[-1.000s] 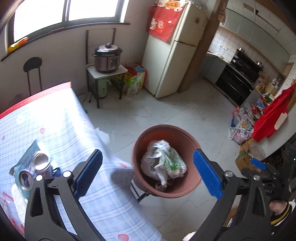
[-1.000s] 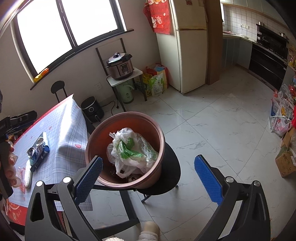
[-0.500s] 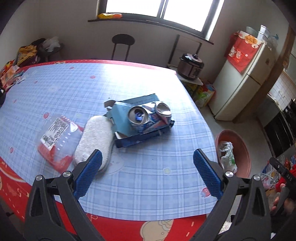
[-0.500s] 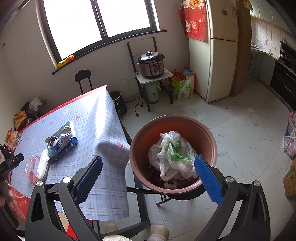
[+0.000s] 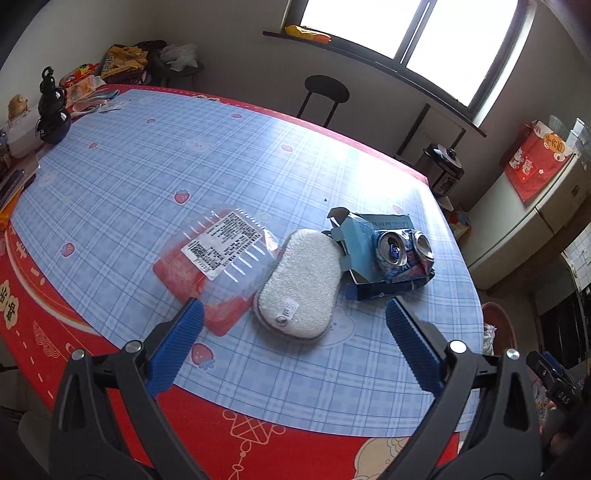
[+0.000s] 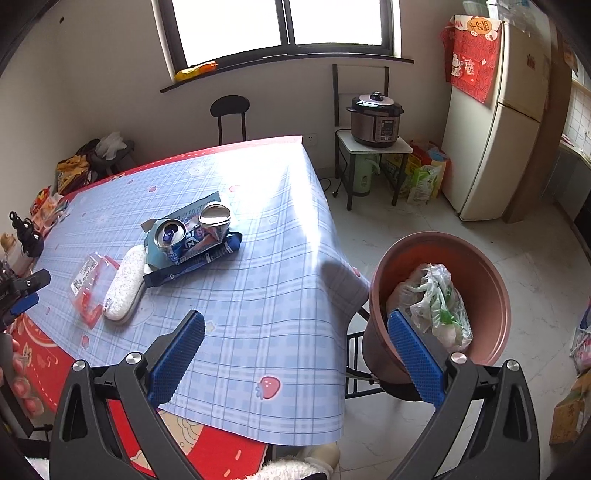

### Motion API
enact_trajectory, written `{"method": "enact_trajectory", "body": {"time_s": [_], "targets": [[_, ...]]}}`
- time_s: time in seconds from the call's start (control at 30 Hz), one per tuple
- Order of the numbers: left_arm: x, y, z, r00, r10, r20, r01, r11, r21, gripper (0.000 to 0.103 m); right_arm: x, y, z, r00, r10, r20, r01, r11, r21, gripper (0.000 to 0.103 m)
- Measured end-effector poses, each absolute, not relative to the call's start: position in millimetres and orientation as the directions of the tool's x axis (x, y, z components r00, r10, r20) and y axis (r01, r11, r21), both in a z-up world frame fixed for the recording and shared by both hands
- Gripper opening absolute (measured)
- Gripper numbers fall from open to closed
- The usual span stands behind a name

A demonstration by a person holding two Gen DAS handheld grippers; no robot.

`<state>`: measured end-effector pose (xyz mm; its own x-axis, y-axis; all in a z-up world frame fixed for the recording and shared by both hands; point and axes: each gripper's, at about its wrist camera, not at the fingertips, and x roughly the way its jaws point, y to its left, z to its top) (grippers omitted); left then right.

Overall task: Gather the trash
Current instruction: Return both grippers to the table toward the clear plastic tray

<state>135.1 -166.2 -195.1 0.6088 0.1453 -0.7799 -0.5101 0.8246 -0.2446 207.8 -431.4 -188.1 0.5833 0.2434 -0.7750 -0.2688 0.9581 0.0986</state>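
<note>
An approach step is judged in hand: the left gripper (image 5: 293, 338) and right gripper (image 6: 295, 354) are held spread and empty. The crushed blue drink cans (image 5: 404, 251), right of centre, should be grasped next, then dropped in the brown plastic bin (image 6: 491, 280)

Lit by daylight from the window (image 6: 282, 27), blown out to pure white in both views, with a bright washed-out band across the tablecloth (image 5: 332, 162) and a soft shadow falling over its draped edge near the brown basin (image 6: 480, 266). Strongly bent by the fisheye, with straight lines bowed and corners darkened to black. Sharp enough in the middle, softer toward the rims, with the label print on the clear plastic tray (image 5: 218, 243) too small to read.
</note>
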Motion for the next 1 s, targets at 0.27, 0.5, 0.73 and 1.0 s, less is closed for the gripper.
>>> {"method": "enact_trajectory", "body": {"time_s": [0.27,0.5,0.73,1.0], "targets": [[128.1,-126.2,-211.9,0.574,0.137,-0.807,-0.557,0.788,-0.262,0.097,221.4,-391.0,-197.1,0.516,0.265,-0.814,-0.293,0.948,0.123,0.098],[133.8,-100.0,-231.0,0.555,0.14,-0.82,-0.557,0.795,-0.241,0.097,249.3,-335.9,-202.3,0.503,0.305,-0.809,-0.398,0.912,0.096,0.098],[125.2,-66.4,-246.8,0.549,0.153,-0.822,-0.566,0.791,-0.23,0.097,278.3,-268.1,-231.1,0.457,0.305,-0.836,-0.522,0.853,0.026,0.09],[119.6,-33.0,-260.6,0.549,0.107,-0.829,-0.554,0.789,-0.266,0.097,287.7,-212.5,-241.4,0.412,0.336,-0.847,-0.592,0.805,0.032,0.088]]}}
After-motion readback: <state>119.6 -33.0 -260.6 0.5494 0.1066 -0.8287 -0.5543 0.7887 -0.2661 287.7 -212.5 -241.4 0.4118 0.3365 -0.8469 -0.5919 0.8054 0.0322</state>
